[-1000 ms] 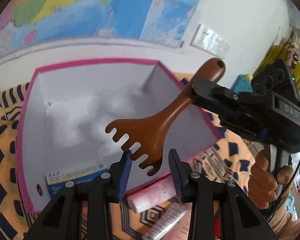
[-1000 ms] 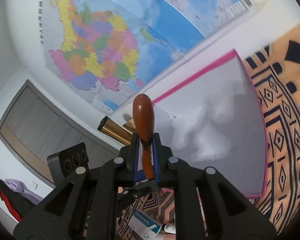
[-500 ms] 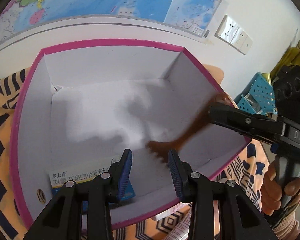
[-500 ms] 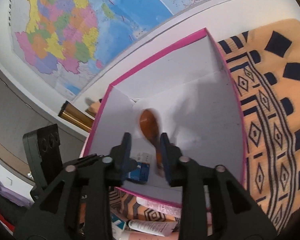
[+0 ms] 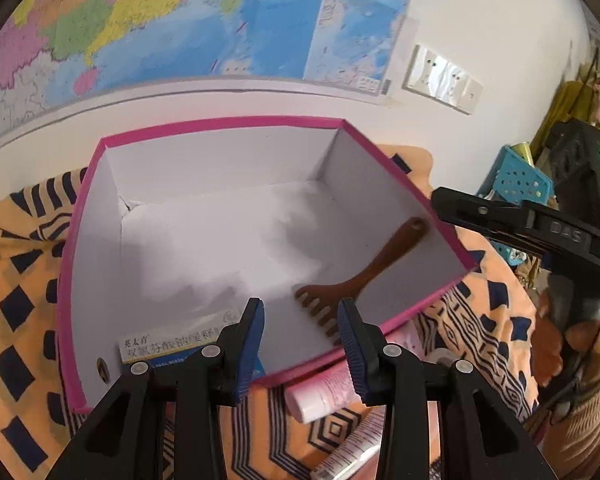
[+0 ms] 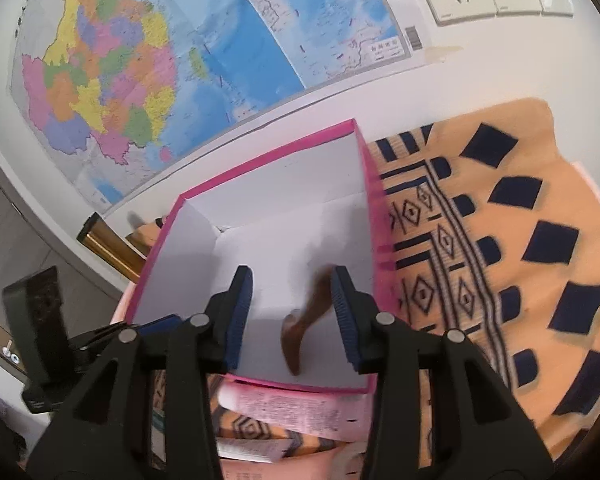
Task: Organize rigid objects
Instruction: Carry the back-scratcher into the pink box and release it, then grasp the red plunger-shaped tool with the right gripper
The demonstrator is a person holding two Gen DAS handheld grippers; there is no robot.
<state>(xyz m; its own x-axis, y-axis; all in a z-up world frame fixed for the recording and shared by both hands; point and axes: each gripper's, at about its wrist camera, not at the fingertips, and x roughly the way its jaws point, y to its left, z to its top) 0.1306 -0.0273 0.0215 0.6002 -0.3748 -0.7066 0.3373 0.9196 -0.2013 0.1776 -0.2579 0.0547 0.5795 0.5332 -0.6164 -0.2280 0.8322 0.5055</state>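
A brown wooden rake-shaped scraper [image 5: 356,276] lies on the white floor of the pink-edged box [image 5: 220,124], near its right wall; it shows blurred in the right wrist view [image 6: 300,332]. A blue and white medicine carton [image 5: 172,346] lies at the box's near left corner. My left gripper [image 5: 300,332] is open and empty over the box's near edge. My right gripper [image 6: 292,316] is open and empty above the box [image 6: 268,152], and its arm shows at the right of the left wrist view [image 5: 520,220].
The box stands on an orange cloth with dark blue patterns [image 6: 520,248]. A pink tube [image 5: 324,392] and other tubes and cartons lie on the cloth in front of the box. A map [image 6: 160,60] and wall sockets [image 5: 444,80] are behind.
My right gripper opened and let go of the wooden scraper, which now lies in the box. The right gripper has drawn back to the right. The left gripper stayed open.
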